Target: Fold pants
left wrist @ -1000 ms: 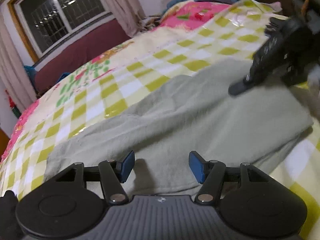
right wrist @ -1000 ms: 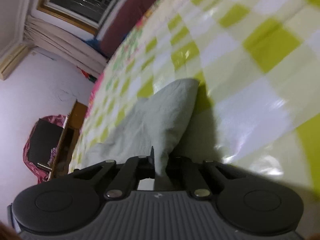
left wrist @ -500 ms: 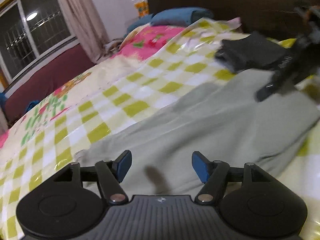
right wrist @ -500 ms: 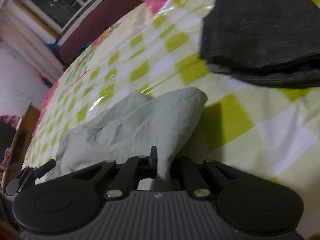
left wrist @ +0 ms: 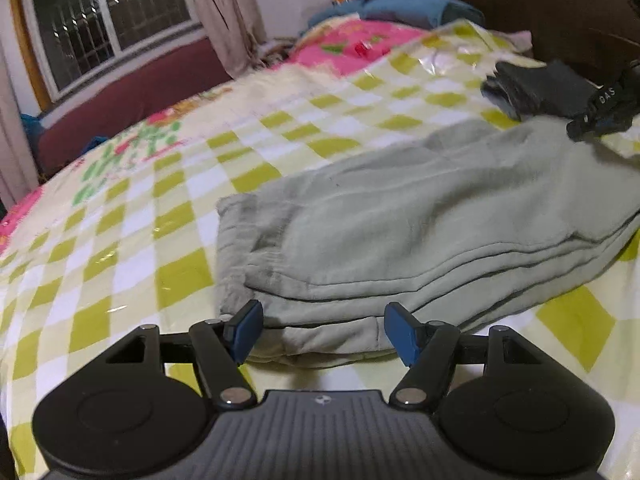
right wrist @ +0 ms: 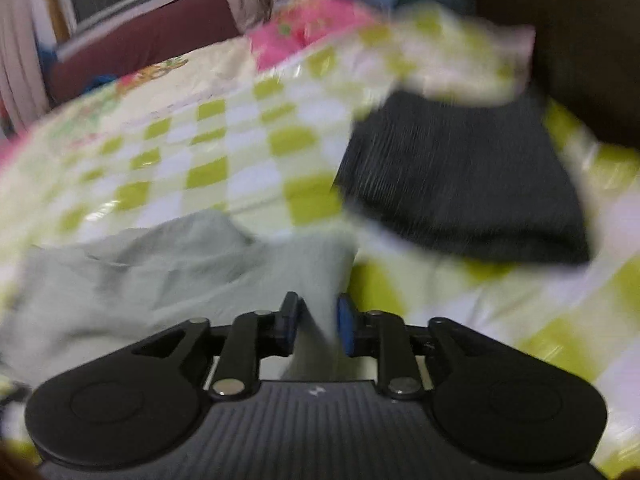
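Observation:
The pale grey-green pants [left wrist: 420, 220] lie folded in layers on the checked bedspread. My left gripper [left wrist: 324, 332] is open and empty, its blue pads either side of the near folded edge. My right gripper [right wrist: 316, 324] has its jaws slightly parted with a corner of the pants [right wrist: 168, 272] between the pads; the view is blurred. The right gripper also shows at the far right of the left wrist view [left wrist: 600, 116], at the far end of the pants.
A folded dark grey garment [right wrist: 460, 184] lies on the bed just beyond the pants; it also shows in the left wrist view [left wrist: 536, 88]. Pink and blue bedding [left wrist: 360, 36] sits by the dark headboard [left wrist: 500, 4]. A window [left wrist: 108, 24] and curtains are at the back left.
The left gripper has drawn back to the near edge of the pants. The right gripper's jaws have parted slightly on the cloth and it has swung toward the dark garment. The pants now lie in layers.

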Demonstrator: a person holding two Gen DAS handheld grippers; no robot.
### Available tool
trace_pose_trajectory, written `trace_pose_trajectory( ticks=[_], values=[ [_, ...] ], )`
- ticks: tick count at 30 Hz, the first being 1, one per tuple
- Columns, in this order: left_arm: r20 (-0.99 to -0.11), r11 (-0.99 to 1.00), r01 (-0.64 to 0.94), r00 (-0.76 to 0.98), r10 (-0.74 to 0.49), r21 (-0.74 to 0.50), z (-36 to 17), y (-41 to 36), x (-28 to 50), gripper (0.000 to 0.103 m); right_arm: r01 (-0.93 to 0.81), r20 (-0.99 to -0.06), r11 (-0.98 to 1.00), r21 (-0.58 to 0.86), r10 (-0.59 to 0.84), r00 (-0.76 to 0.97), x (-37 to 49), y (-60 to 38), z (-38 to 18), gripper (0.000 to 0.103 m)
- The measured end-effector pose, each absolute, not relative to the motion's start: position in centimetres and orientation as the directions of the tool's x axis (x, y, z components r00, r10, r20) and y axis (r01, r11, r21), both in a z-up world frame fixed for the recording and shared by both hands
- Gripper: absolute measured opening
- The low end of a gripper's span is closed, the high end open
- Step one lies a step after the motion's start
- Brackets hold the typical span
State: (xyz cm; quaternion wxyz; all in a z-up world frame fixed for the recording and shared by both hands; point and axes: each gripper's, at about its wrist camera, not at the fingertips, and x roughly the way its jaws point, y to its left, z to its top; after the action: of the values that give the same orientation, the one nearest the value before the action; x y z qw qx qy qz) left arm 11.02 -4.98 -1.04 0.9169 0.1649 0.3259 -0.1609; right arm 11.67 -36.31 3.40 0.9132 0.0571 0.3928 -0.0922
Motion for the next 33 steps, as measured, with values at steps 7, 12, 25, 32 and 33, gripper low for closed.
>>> trace_pose_trajectory(
  ticks=[7,12,25,32,33],
  values=[
    [-0.626,0.899,0.419,0.737,-0.256,0.126,-1.6,-4.2,9.9,0.081,-0.05,-0.691,0.996,0.075,0.088,0.718,13.5,-25.8,7.0,0.029],
    [-0.616,0.879,0.46,0.73,-0.296,0.123,-1.5,-3.3,8.7,0.081,-0.331,-0.723,0.932,0.147,0.33,0.607,15.6,-14.3,5.0,0.033],
    [-0.572,0.894,0.443,0.75,-0.331,0.065,-0.6,-0.8,8.3,0.081,-0.418,-0.796,0.905,0.073,0.306,0.522,16.0,-8.0,2.1,0.006],
    [-0.569,0.893,0.446,0.75,-0.337,0.058,-0.5,-0.7,8.3,0.081,-0.478,-0.742,0.869,0.131,0.405,0.534,14.4,-6.4,4.3,0.006],
    [-0.572,0.892,0.448,0.749,-0.335,0.064,-0.7,-1.0,8.1,0.081,-0.489,-0.758,0.862,0.132,0.406,0.511,14.7,-6.0,3.5,0.006]
  ],
)
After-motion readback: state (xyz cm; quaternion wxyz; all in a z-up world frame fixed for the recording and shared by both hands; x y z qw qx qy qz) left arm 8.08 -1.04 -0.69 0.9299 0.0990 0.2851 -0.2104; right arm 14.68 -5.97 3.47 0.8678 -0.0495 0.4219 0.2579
